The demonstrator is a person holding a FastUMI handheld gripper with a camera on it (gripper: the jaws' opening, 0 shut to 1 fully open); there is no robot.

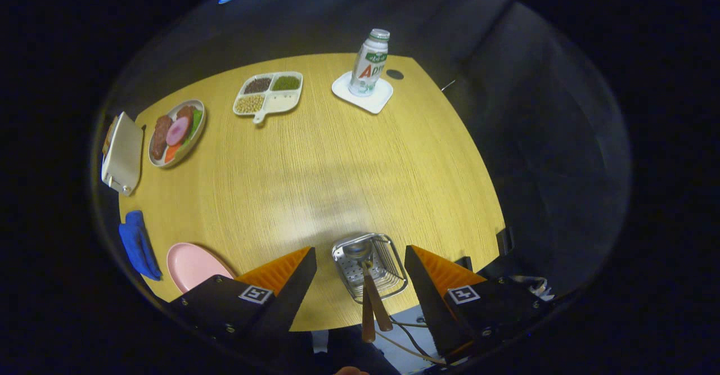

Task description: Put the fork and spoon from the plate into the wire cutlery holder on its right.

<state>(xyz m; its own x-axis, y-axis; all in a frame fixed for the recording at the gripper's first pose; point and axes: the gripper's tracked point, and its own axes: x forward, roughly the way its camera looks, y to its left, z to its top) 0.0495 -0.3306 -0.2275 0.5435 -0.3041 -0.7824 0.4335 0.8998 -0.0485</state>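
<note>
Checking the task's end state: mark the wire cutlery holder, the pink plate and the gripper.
wire cutlery holder (394, 268): gripper view, its right wire wall.
pink plate (191, 262): gripper view, bare middle.
gripper (360, 276): gripper view, midway between its spread fingertips, open.

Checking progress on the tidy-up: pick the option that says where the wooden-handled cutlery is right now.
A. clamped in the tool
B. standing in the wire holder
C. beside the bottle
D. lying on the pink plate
B: both wooden-handled pieces stand in the wire cutlery holder, which sits between the fingers of the open tool; the pink plate carries nothing.
</note>
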